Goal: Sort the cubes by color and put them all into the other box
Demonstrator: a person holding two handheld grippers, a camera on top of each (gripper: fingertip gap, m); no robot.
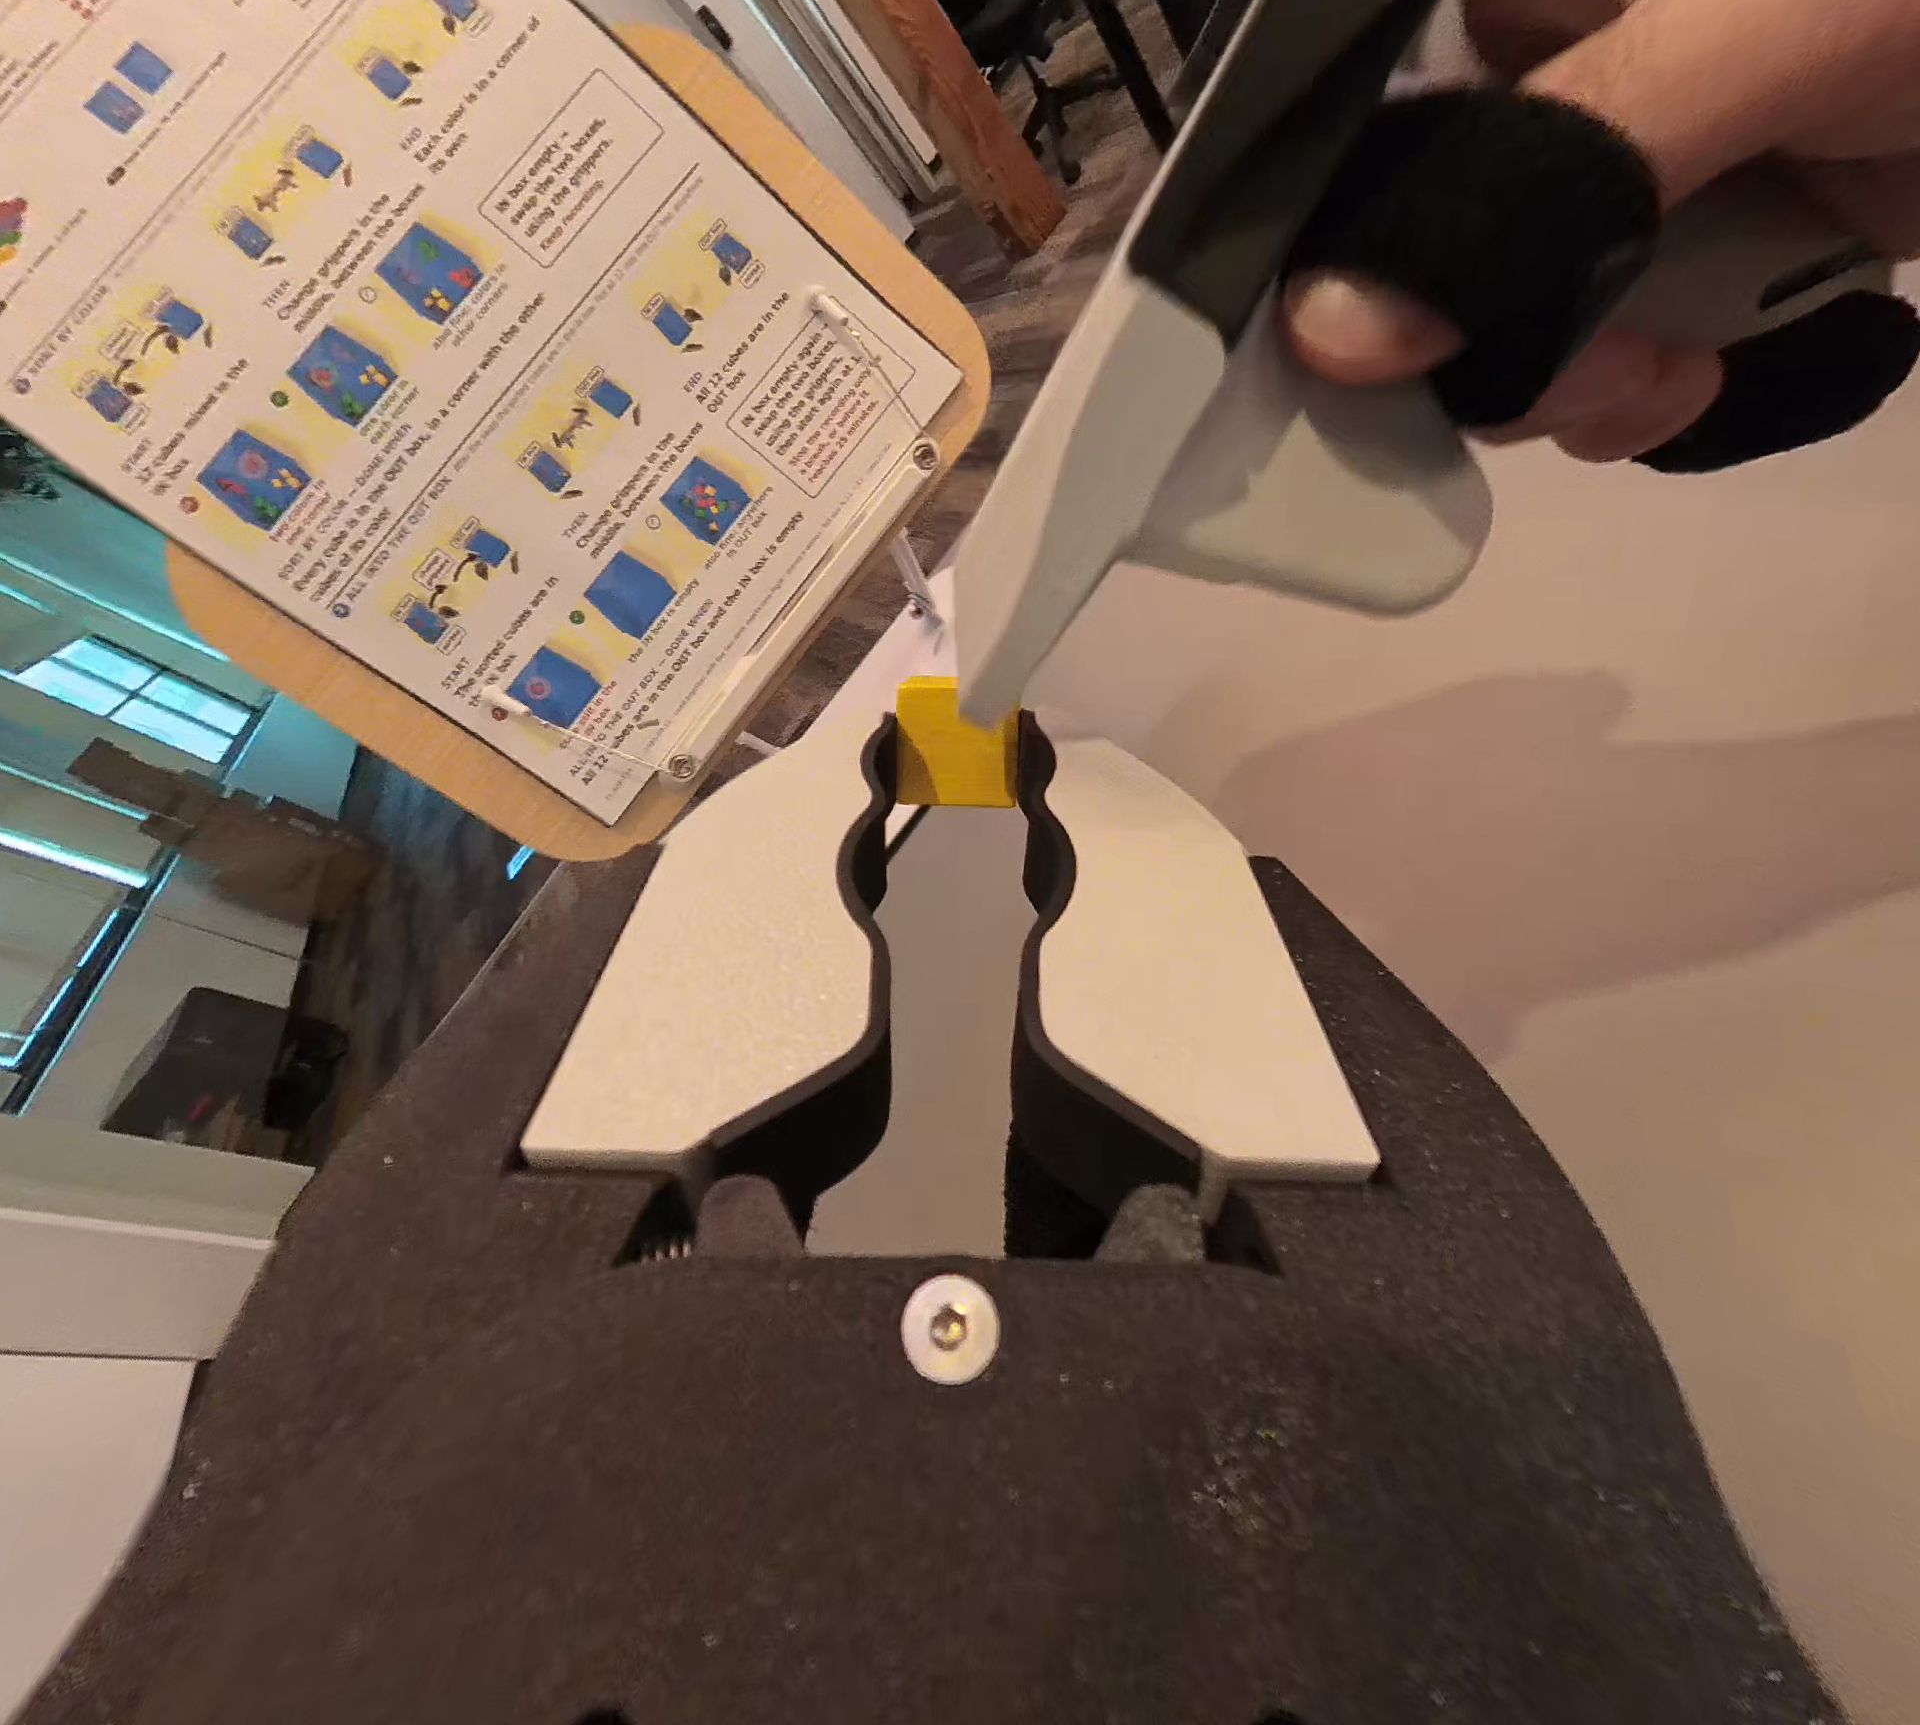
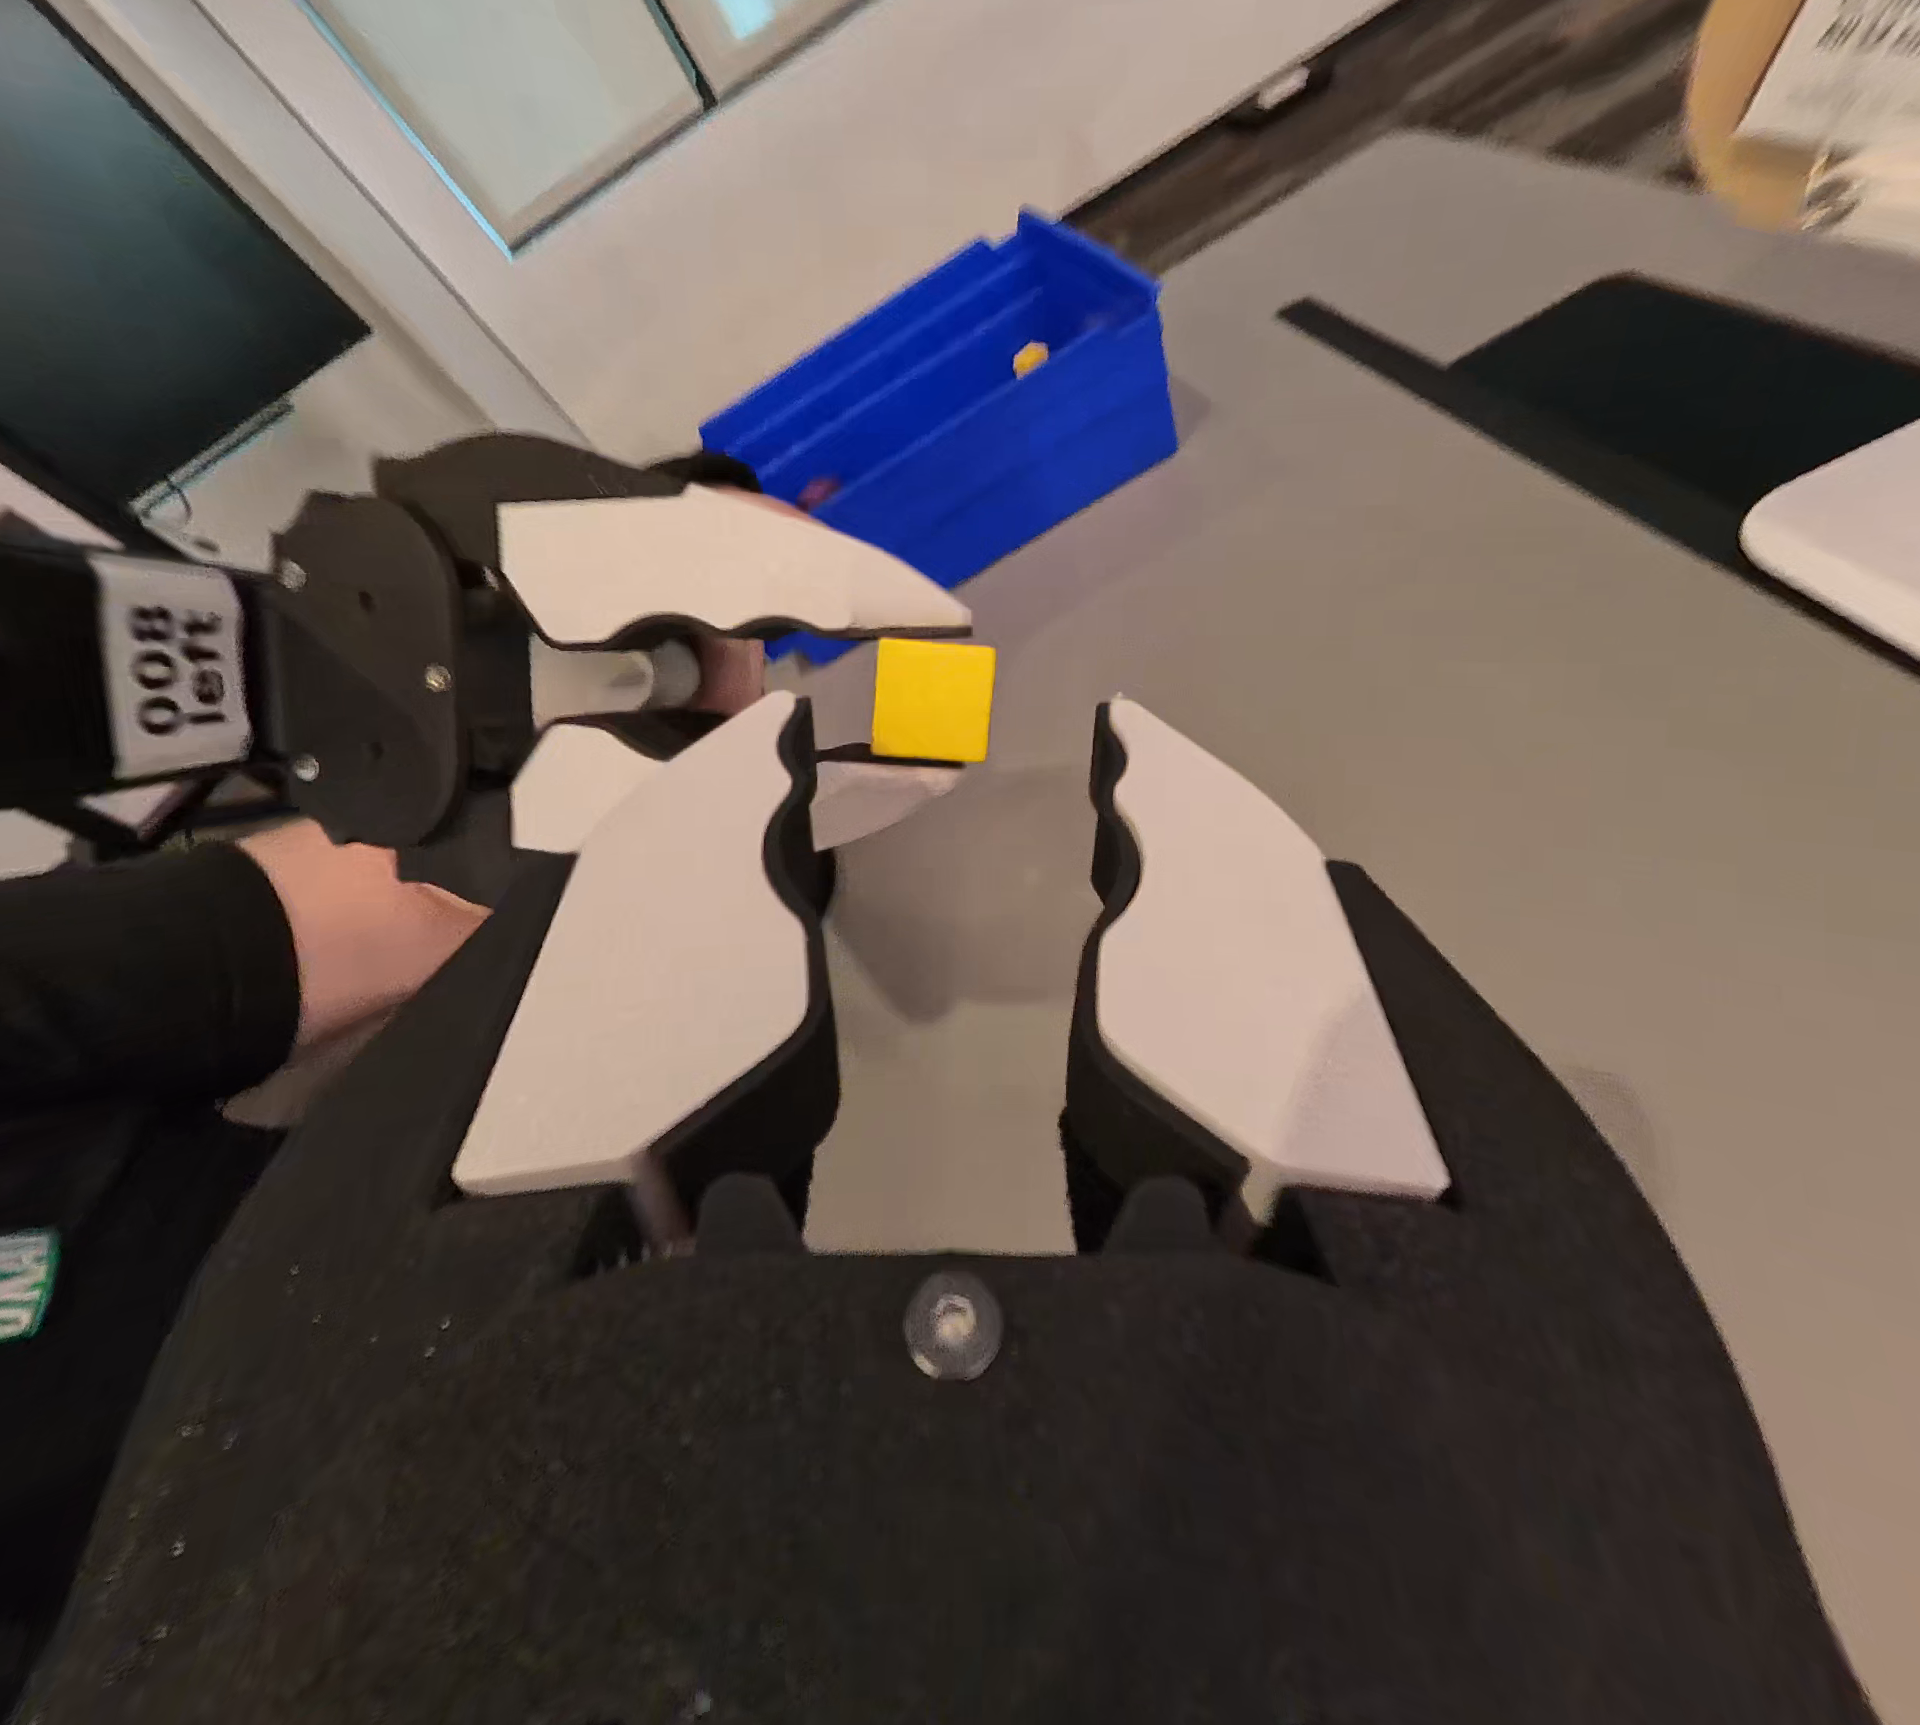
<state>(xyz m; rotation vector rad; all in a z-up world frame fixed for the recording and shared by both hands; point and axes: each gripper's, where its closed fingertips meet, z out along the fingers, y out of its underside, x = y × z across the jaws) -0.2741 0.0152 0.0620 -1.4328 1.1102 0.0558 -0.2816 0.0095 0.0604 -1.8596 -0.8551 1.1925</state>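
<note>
Left hand-held gripper (image 2: 914,699) pinches a yellow cube (image 2: 932,701) at its fingertips, above the bench (image 2: 1455,740). Right hand-held gripper (image 2: 951,740), at the cube's 6 o'clock, is spread and empty. Blue box (image 2: 966,439) at 12 o'clock holds another yellow cube (image 2: 1030,358).

Left wrist view: mounted behind the left gripper (image 1: 954,756), facing forward along its fingers, tilted, close above the table (image 1: 1558,948).
Right wrist view: behind the right gripper (image 2: 948,740), facing forward across the table (image 2: 1455,688) toward a blue box (image 2: 1039,449).
Shared: the yellow cube (image 1: 951,766) (image 2: 932,701), both grippers, the tabletop, an instruction board (image 1: 468,304).
</note>
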